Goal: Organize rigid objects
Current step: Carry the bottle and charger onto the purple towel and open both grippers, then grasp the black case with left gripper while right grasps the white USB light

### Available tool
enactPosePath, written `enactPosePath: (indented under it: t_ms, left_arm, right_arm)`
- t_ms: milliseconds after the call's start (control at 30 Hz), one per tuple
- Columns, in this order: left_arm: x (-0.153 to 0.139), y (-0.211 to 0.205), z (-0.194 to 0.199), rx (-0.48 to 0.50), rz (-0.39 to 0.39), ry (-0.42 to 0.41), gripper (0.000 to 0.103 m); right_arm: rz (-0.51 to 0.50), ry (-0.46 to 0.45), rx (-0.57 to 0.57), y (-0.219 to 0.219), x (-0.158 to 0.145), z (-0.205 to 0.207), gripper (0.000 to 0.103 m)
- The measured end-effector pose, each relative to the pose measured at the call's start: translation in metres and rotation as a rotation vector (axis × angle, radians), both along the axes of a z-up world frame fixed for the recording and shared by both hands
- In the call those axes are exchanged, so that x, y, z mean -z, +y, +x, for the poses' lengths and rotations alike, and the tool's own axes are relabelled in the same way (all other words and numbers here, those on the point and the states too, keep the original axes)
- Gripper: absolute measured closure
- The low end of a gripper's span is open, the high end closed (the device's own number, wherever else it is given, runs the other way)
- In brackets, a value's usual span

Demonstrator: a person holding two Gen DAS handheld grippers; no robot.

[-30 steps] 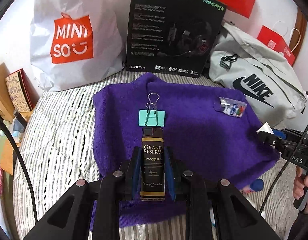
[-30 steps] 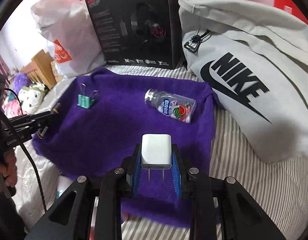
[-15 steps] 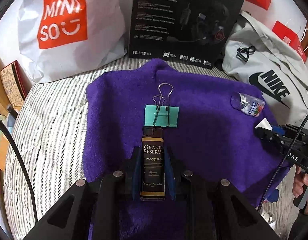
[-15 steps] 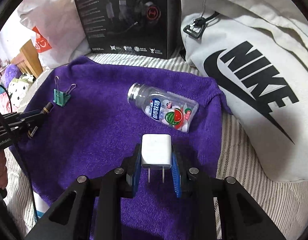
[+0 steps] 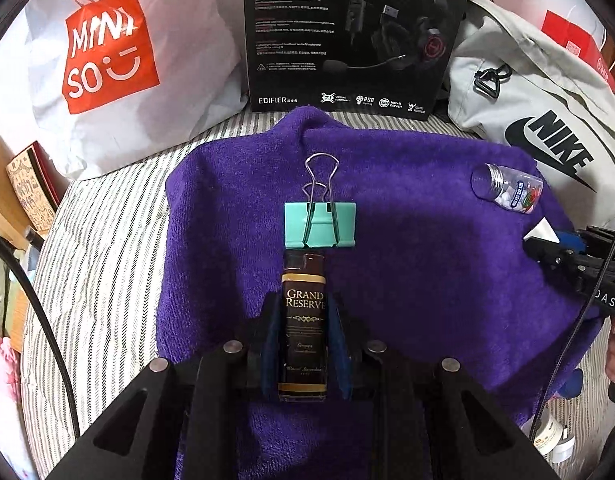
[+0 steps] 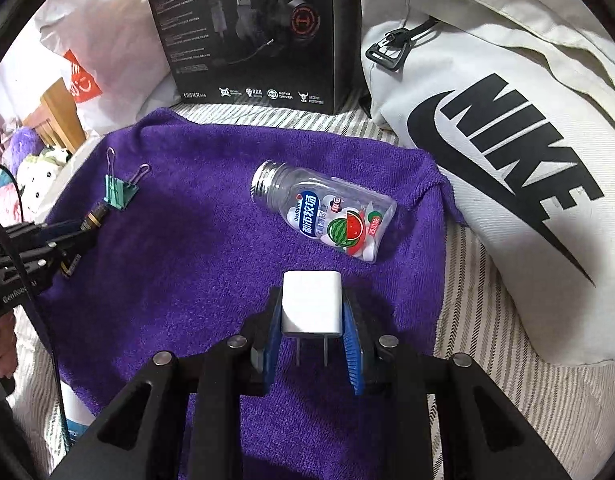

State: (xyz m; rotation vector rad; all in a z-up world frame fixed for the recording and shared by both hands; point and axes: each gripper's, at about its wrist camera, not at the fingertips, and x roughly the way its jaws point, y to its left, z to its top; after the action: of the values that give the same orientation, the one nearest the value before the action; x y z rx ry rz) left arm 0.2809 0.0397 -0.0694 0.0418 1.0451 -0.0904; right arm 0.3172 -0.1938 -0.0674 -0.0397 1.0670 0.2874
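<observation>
My left gripper (image 5: 304, 312) is shut on a dark brown lighter (image 5: 304, 320) labelled Grand Reserve, low over the purple towel (image 5: 427, 260). The lighter's tip sits just short of a teal binder clip (image 5: 319, 220) lying on the towel. My right gripper (image 6: 312, 312) is shut on a white charger plug (image 6: 311, 302), prongs facing the camera, above the towel (image 6: 207, 260). Just beyond it lies a clear candy bottle (image 6: 323, 216) on its side. That bottle (image 5: 507, 188) shows at the towel's right edge in the left wrist view. The left gripper (image 6: 79, 232) with the lighter appears at left beside the clip (image 6: 119, 192).
A black headset box (image 5: 355, 32) stands behind the towel, with a white Miniso bag (image 5: 107, 64) to its left and a grey Nike bag (image 6: 507, 140) to its right. The striped bedsheet (image 5: 107, 240) surrounds the towel. Small items (image 5: 551, 440) lie near the front right edge.
Both grippers have moved forward and lower over the towel. The lighter is now closer to the binder clip, and the charger closer to the candy bottle.
</observation>
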Motion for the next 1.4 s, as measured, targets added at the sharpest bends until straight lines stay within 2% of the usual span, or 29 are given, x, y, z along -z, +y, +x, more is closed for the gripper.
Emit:
enactPosePath:
  t_ms: [67,233,300,433,567,767,867,1167,1300,1400]
  left_arm:
    - [-0.001,0.0,-0.002,0.0,-0.007,0.002,0.075]
    - [-0.001,-0.004,-0.007,0.026,-0.024,0.013,0.053]
    - [0.0,-0.008,-0.01,0.026,-0.003,0.017,0.052]
    - [-0.004,-0.006,-0.02,0.009,-0.011,0.029,0.052]
    - [-0.017,-0.004,-0.035,-0.004,-0.02,0.007,0.052]
    - [-0.041,0.001,-0.071,-0.003,-0.077,-0.03,0.052]
    - [-0.045,0.001,-0.095,-0.002,-0.073,-0.039,0.052]
    - [-0.02,-0.003,-0.14,0.007,-0.115,0.011,0.052]
    - [-0.008,-0.017,-0.145,0.02,-0.065,0.026,0.052]
    - [-0.004,-0.023,-0.146,0.03,-0.076,0.037,0.052]
  right_arm:
    - [0.009,0.0,-0.003,-0.001,0.0,-0.002,0.069]
    - [-0.005,0.009,-0.008,0.001,-0.002,-0.01,0.055]
    - [-0.02,0.004,-0.007,0.001,-0.005,-0.016,0.048]
    - [-0.021,-0.004,0.007,-0.004,-0.015,-0.031,0.048]
    - [-0.003,-0.026,0.03,-0.008,-0.032,-0.052,0.043]
    - [0.028,-0.055,0.049,-0.009,-0.055,-0.087,0.043]
    - [0.047,-0.058,0.06,-0.009,-0.061,-0.107,0.043]
    - [0.075,-0.049,0.08,-0.005,-0.061,-0.168,0.042]
    - [0.085,-0.037,0.096,-0.007,-0.057,-0.191,0.042]
    - [0.092,-0.028,0.11,-0.01,-0.054,-0.205,0.042]
